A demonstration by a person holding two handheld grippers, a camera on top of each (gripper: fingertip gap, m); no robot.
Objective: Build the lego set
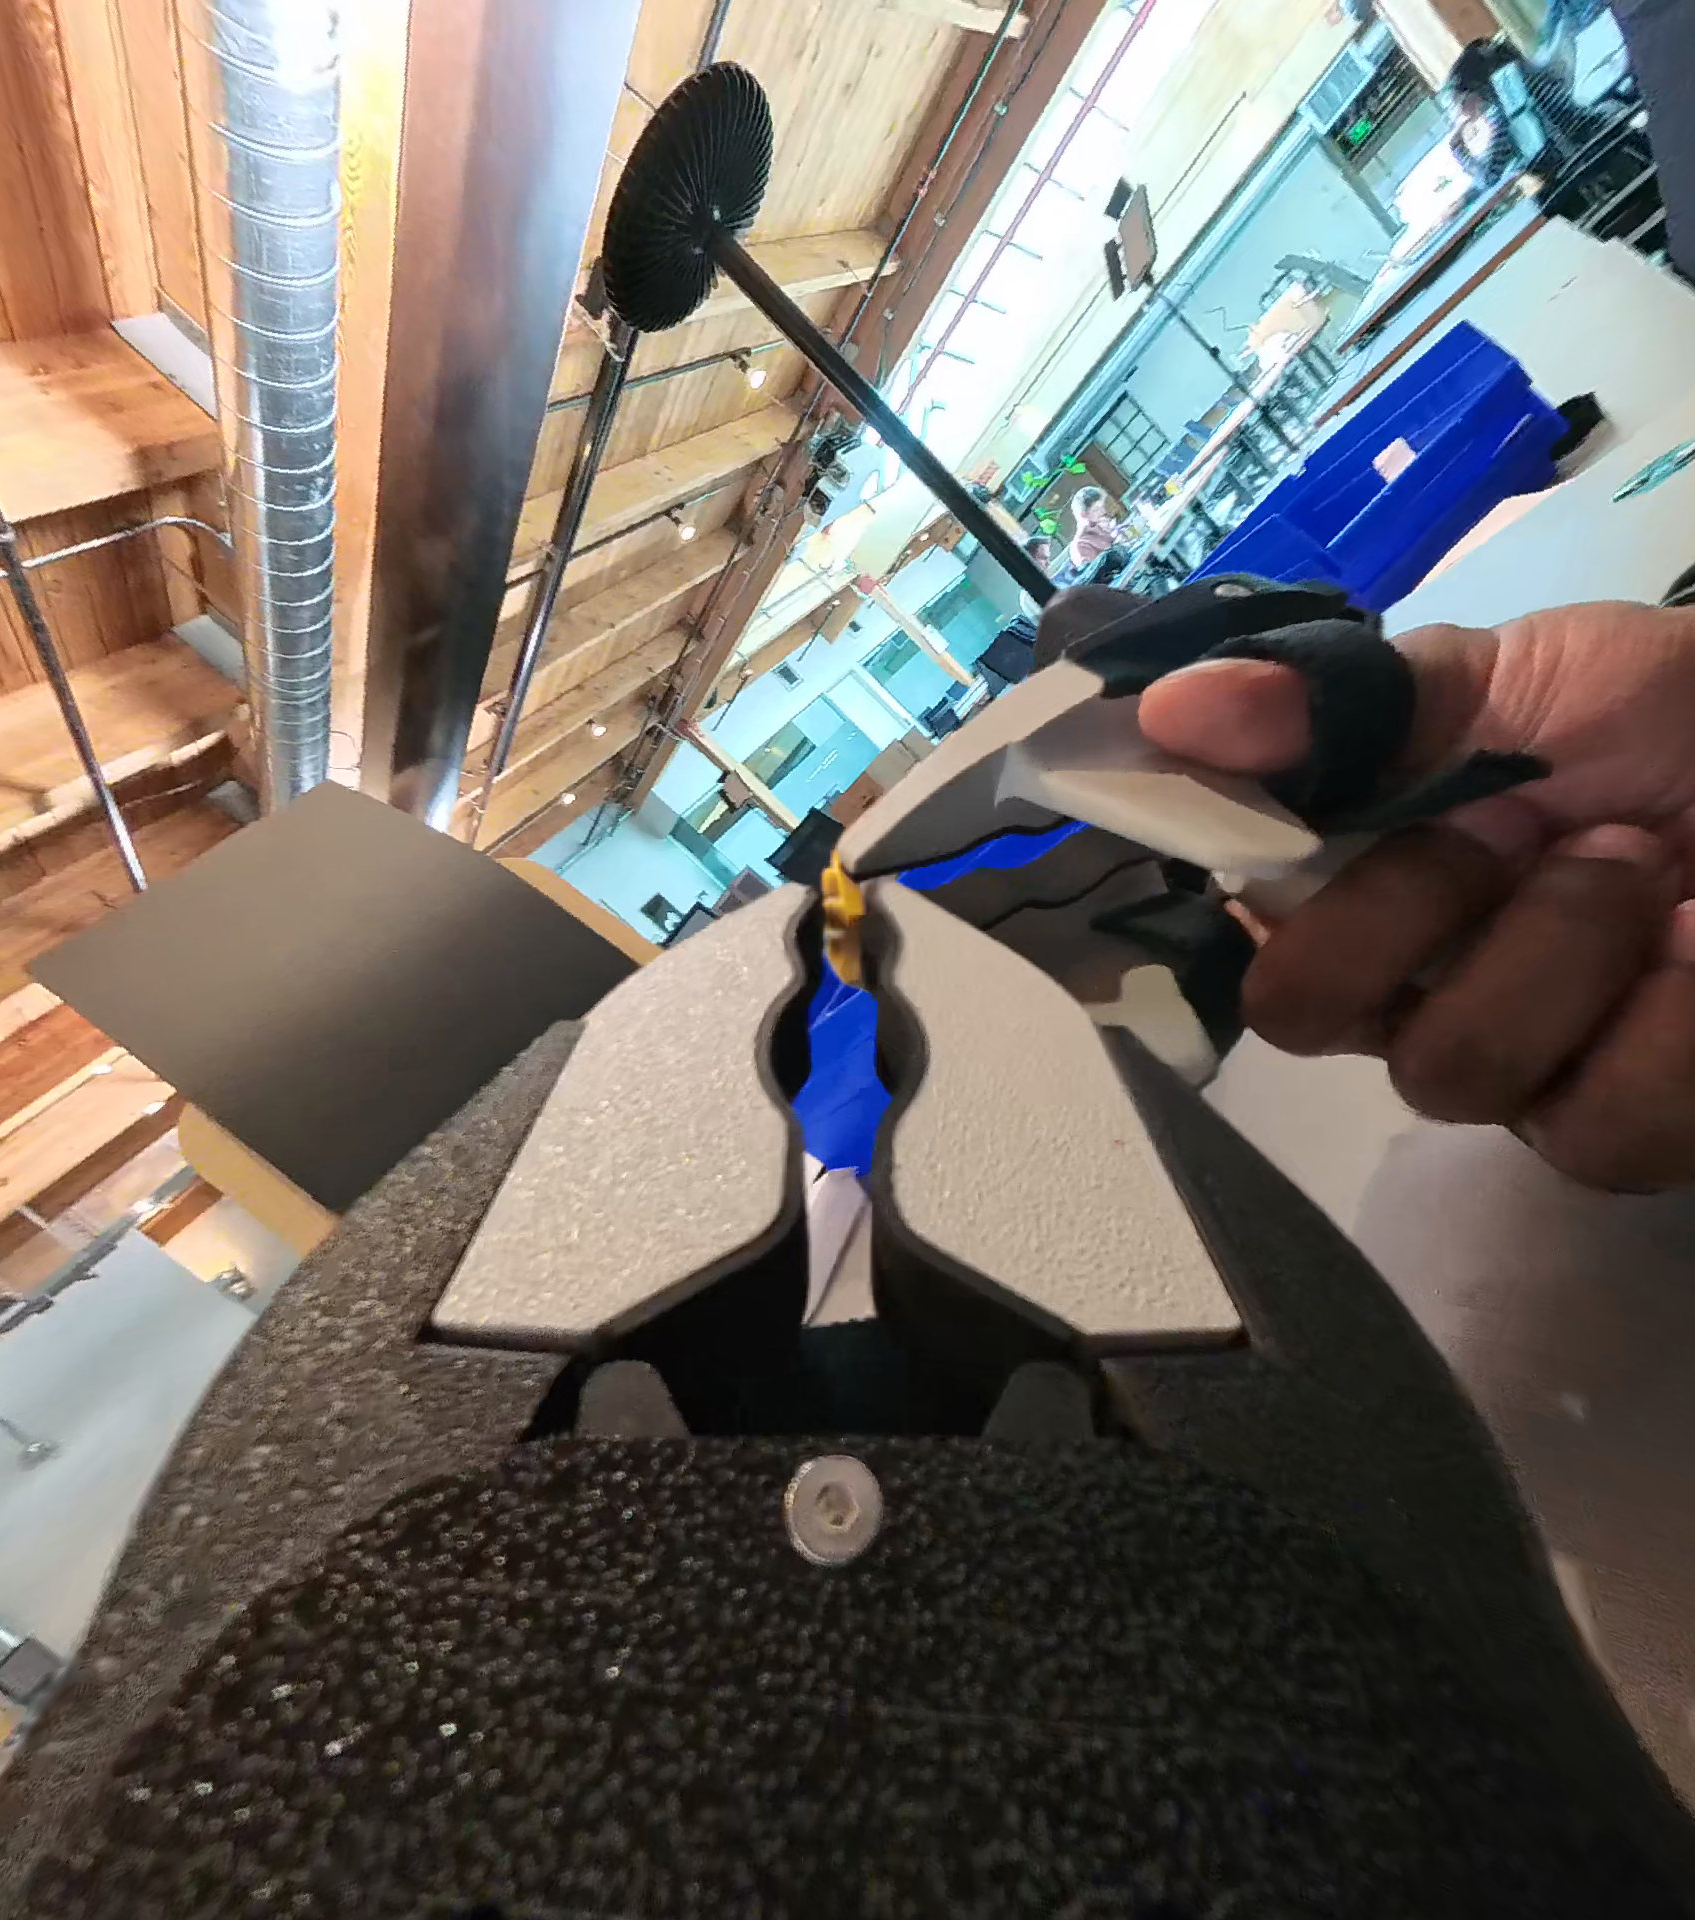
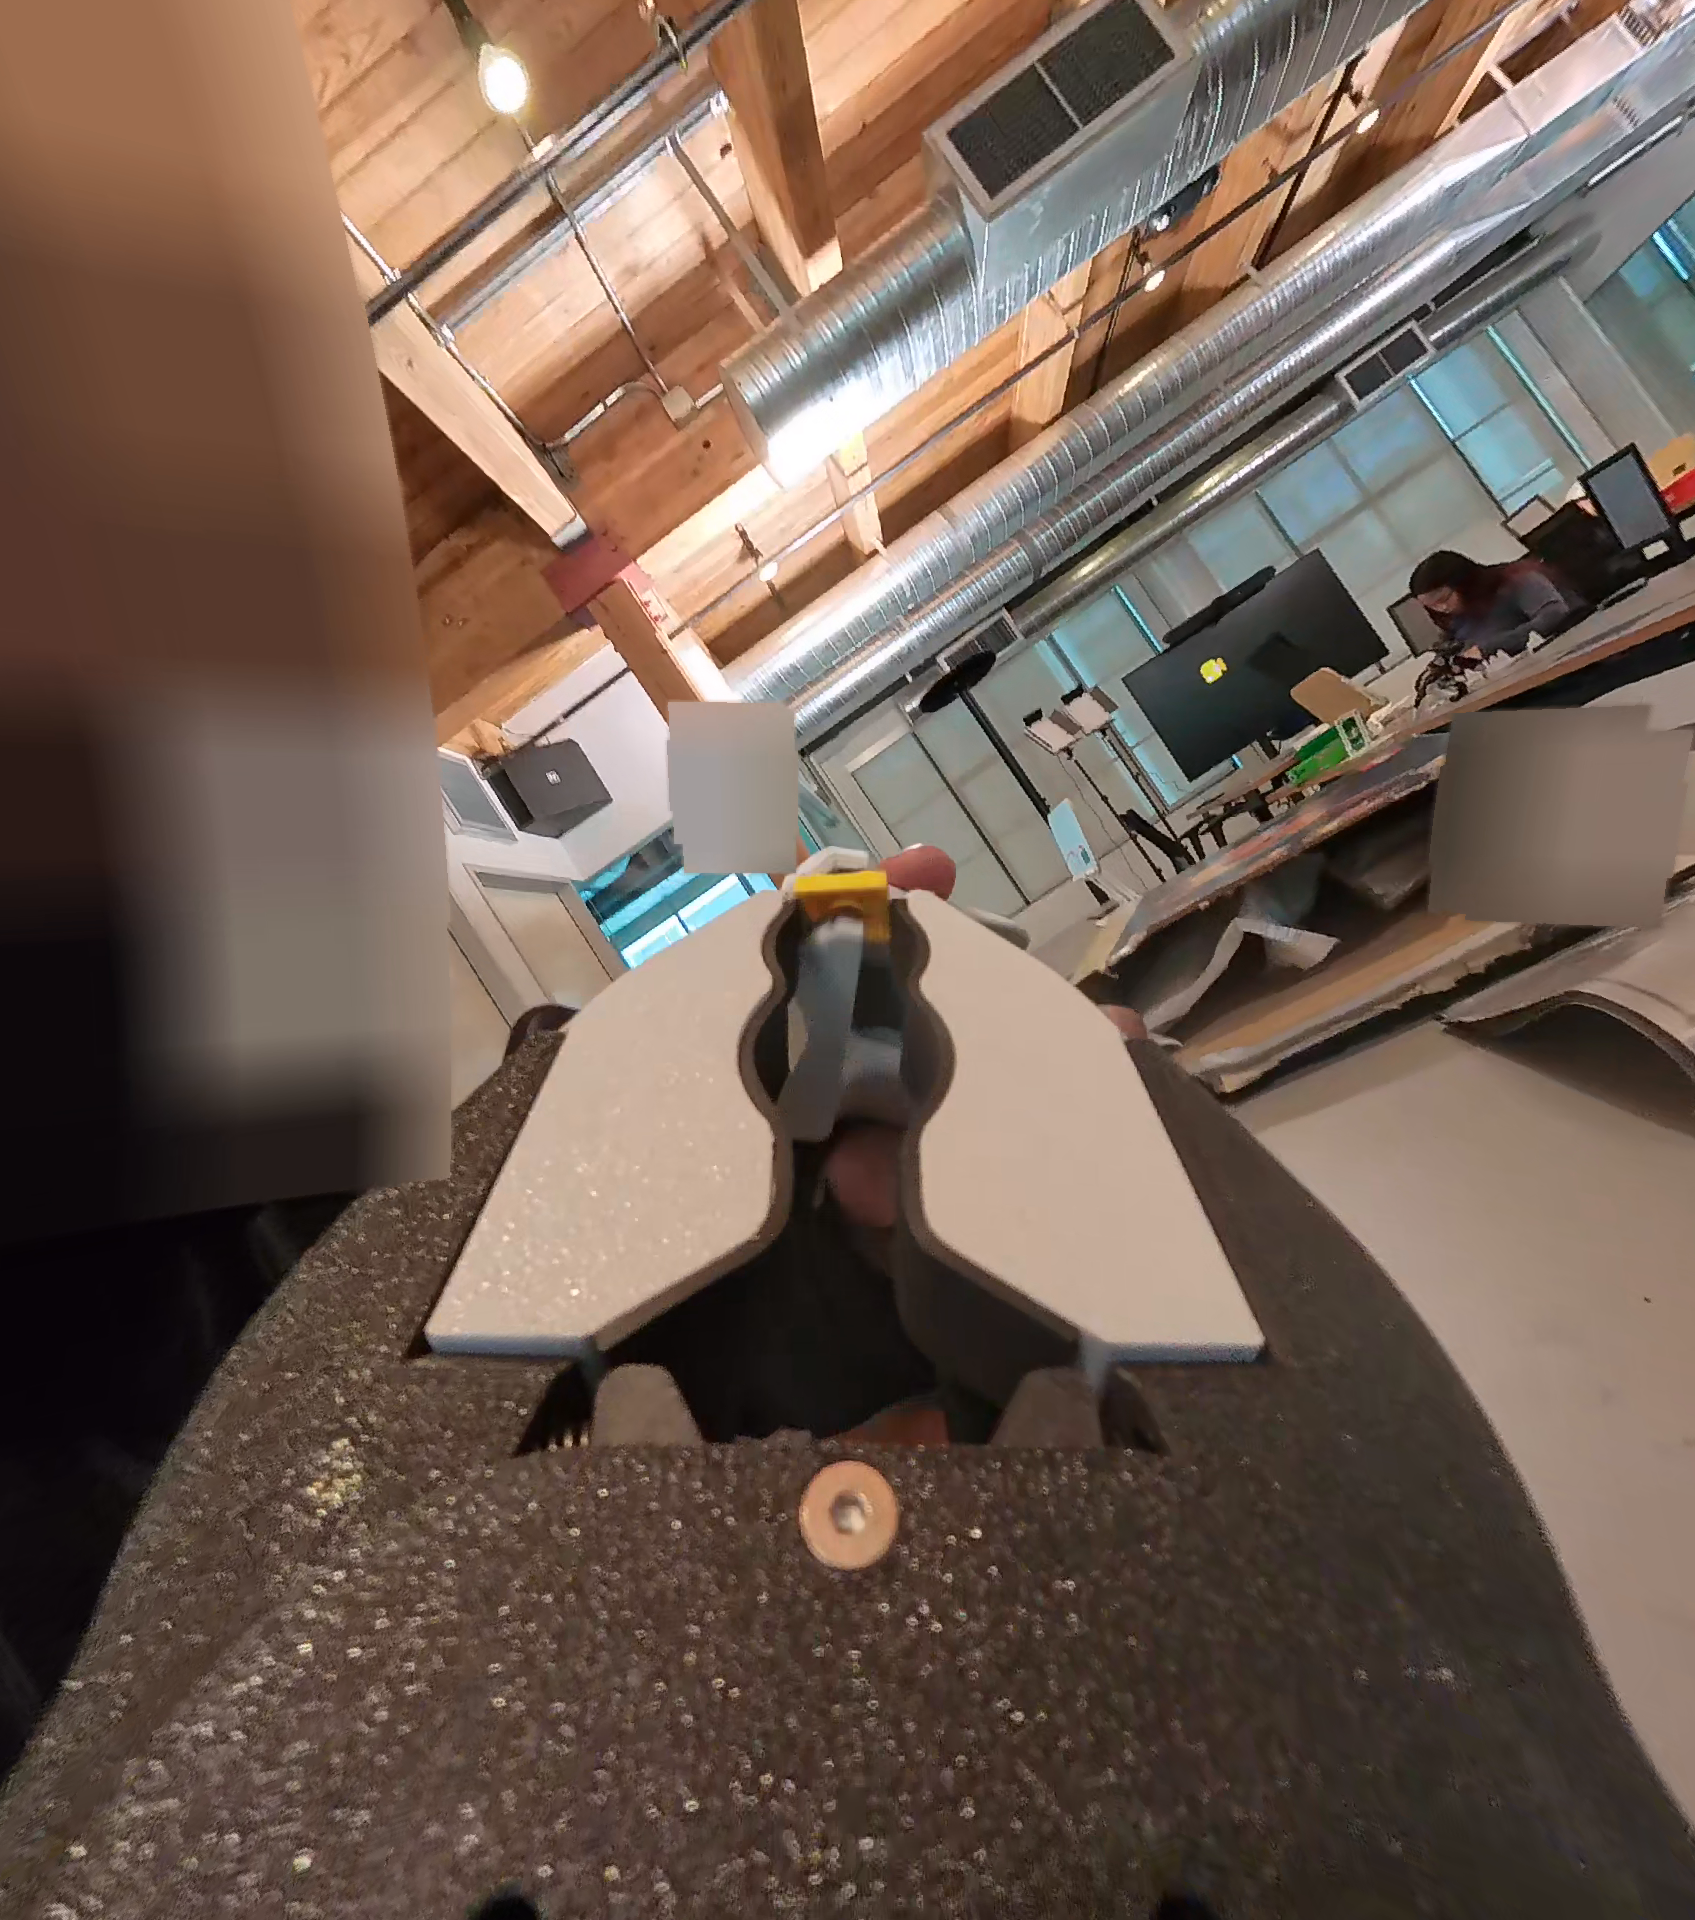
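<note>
Grippers meet in mid-air above a pale grey tabletop (image 1: 1445, 1299): the left gripper (image 1: 845, 925) pinches a small yellow plastic brick plate (image 1: 843, 920) edge-on between its grey fingertips. The right gripper (image 2: 841, 914) clamps the same plate (image 2: 841, 902) across its width, its upper finger (image 1: 936, 821) touching the plate's top. Blue plastic bins (image 1: 1394, 499) stand well behind.
</note>
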